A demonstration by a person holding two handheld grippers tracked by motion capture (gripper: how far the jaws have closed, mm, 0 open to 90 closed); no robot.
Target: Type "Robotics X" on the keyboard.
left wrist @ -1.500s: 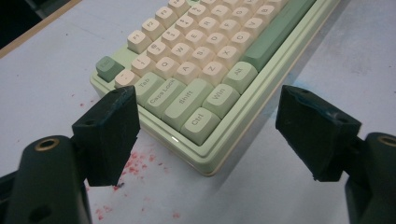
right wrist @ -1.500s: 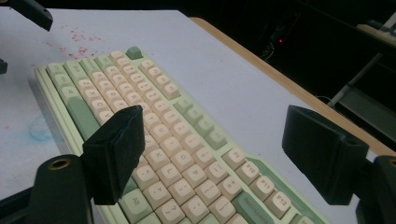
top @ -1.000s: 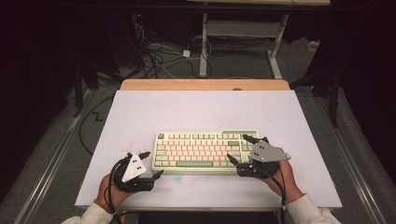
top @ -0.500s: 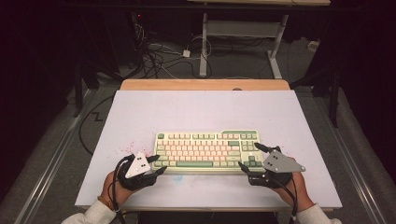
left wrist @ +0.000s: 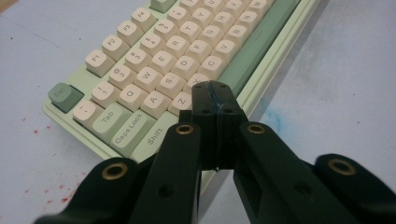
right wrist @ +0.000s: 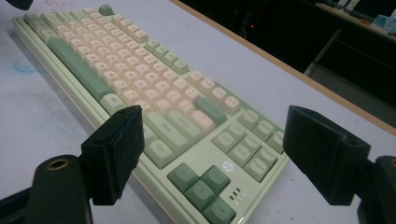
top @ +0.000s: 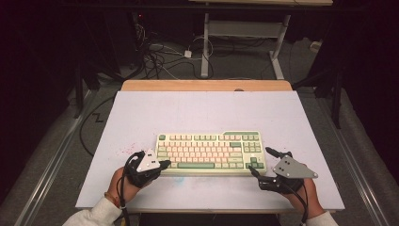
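Green-and-cream keyboard (top: pixel 211 153) sits flat mid-worktop (top: pixel 207 113), long edge toward the person. Left gripper (left wrist: pixel 215 95) at its near-left corner, over the Z/X keys: fingers have just been closing, now pressed together with nothing between. Right gripper (right wrist: pixel 210 154) at the near-right corner by the arrow keys, fingers wide apart, holding nothing.

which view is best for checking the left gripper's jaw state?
Left gripper view: the left gripper has its pads pressed together with nothing between, over the keyboard near Z and X. The high view shows it small at the keyboard's left end, its jaws hard to read.
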